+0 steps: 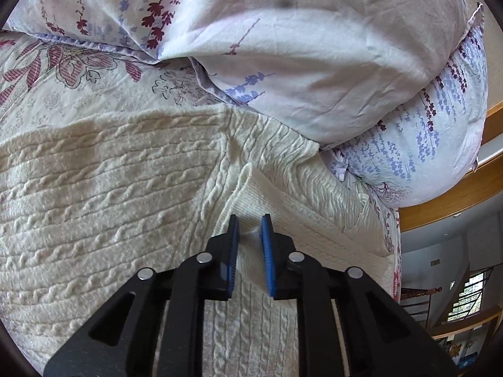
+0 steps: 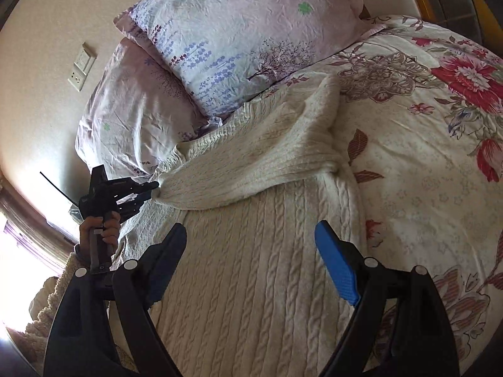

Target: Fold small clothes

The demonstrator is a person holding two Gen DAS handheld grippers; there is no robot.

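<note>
- A cream cable-knit sweater (image 2: 251,251) is laid across a bed covered by a floral bedspread (image 2: 424,157); in the right wrist view it fills the frame from 6 o'clock up to the centre.
- One sleeve (image 2: 251,157) is seen folded across the body of the sweater, running from about 2 o'clock towards 9 o'clock.
- The left tool (image 2: 154,185) is shown from outside only in the right wrist view, at 9 o'clock, where its tips are closed on the sleeve's cuff end; the person's hand (image 2: 100,232) is wrapped around its handle.
- In the left wrist view the left tool (image 1: 250,229) is seen pinching a raised ridge of knit (image 1: 251,188) between its nearly closed blue pads (image 1: 267,251).
- The right tool (image 2: 251,235) is held spread wide above the sweater's body, with nothing between its fingers.
- Two lavender-print pillows (image 2: 220,47) are stacked at 11 to 12 o'clock; the sweater's far edge is touching or just beside them.
- A wooden bed frame (image 1: 456,194) and a window (image 1: 468,295) appear only in the left wrist view, at 3 to 4 o'clock.
- A wall socket (image 2: 77,78) appears only in the right wrist view.
- The sweater's near hem is hidden behind the tool bodies, and the area at 8 o'clock is washed out by glare.
- Open bedspread is left clear at 3 o'clock of the sweater.
</note>
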